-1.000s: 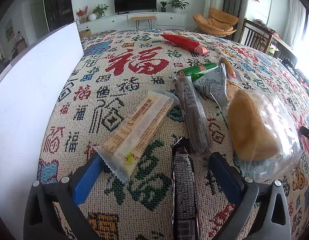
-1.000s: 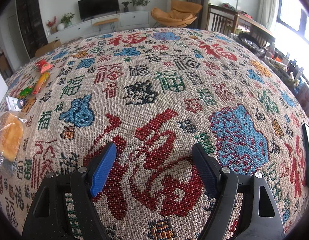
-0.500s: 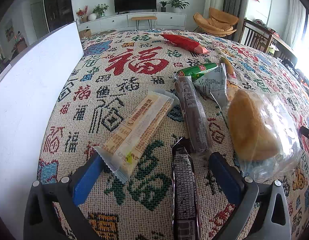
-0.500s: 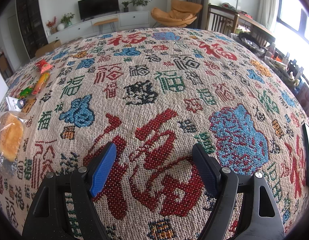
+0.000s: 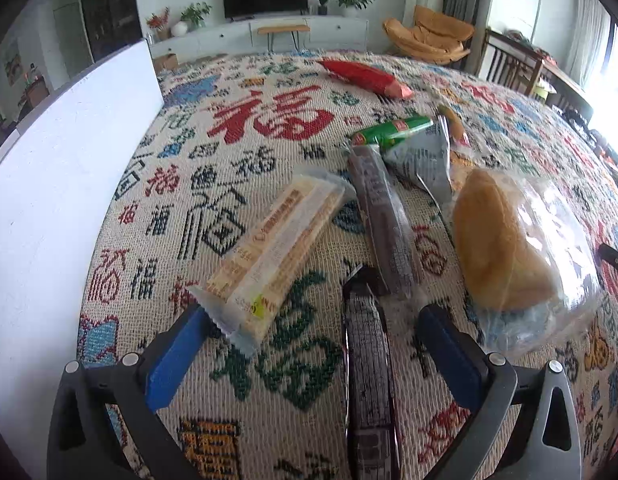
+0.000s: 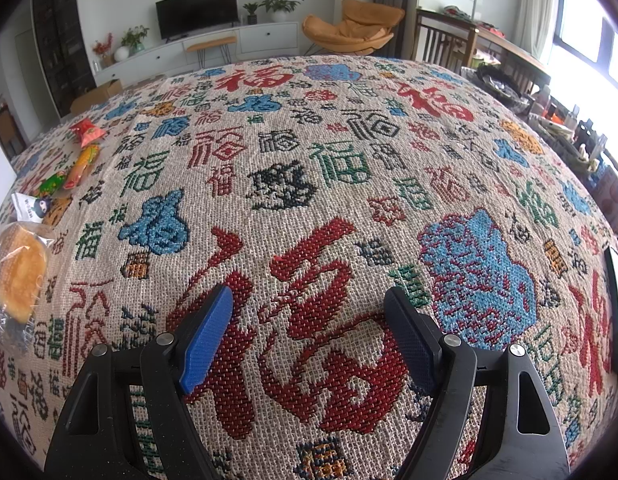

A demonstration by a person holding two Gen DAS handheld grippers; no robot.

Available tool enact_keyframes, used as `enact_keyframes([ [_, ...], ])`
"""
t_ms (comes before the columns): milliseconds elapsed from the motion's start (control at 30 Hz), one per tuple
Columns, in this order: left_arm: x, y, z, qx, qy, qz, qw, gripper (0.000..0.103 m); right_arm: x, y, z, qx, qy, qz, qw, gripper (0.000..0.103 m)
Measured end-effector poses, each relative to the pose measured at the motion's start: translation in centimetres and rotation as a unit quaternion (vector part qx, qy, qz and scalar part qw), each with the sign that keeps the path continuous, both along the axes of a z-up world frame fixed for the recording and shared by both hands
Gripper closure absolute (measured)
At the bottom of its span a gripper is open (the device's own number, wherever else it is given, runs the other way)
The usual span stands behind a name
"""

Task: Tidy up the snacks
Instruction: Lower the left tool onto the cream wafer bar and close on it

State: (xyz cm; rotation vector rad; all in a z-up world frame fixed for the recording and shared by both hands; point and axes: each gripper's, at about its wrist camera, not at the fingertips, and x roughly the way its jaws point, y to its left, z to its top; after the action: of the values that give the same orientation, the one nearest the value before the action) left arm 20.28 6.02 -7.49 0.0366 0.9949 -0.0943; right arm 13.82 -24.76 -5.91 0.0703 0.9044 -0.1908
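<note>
Patterned cloth (image 5: pixel 269 120) carries the snacks, and nothing is seen to have shifted in the last second. Left claw (image 5: pixel 313 328) is held wide, empty, dark bar (image 5: pixel 367 360) between its fingers. Right claw (image 6: pixel 309 332) is likewise spread, empty, bun (image 6: pixel 21 276) far left. Sorting is judged unstarted.

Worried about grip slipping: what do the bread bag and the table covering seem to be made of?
The bread bag looks like thin clear plastic film, glossy: it glints, crinkles, and shows the bun through it. The table covering looks like coarse woven fabric, matte: each stitch of the pattern is visible.
</note>
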Motion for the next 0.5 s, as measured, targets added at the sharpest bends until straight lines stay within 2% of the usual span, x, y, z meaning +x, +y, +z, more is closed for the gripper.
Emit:
enact_keyframes([
  [67, -0.5, 0.1, 0.2, 0.001, 0.021, -0.01, 0.9997, 0.0, 0.0, -0.1, 0.0, 0.0, 0.0, 0.0, 1.0, 0.022],
  [133, -1.3, 0.7, 0.8, -0.023, 0.032, -0.015, 0.9991, 0.0, 0.0, 0.0, 0.0, 0.0, 0.0, 0.0, 1.0, 0.022],
  [200, -2.1, 1.8, 2.2, -0.056, 0.025, -0.015, 0.998, 0.001, 0.0, 0.0, 0.0, 0.0, 0.0, 0.0, 1.0, 0.022],
  [267, -2.4, 3.0, 4.1, -0.073, 0.008, -0.008, 0.9973, 0.001, 0.0, 0.0, 0.0, -0.001, 0.0, 0.0, 1.0, 0.022],
  [400, -1.4, 4.9, 7.4, -0.07, -0.023, 0.004, 0.9973, 0.0, 0.0, -0.1, 0.0, 0.0, 0.0, 0.0, 1.0, 0.022],
  [500, 0.4, 4.9, 7.6, -0.048, -0.019, -0.003, 0.9987, 0.006, 0.0, 0.0, 0.0, 0.0, 0.0, 0.0, 1.0, 0.022],
])
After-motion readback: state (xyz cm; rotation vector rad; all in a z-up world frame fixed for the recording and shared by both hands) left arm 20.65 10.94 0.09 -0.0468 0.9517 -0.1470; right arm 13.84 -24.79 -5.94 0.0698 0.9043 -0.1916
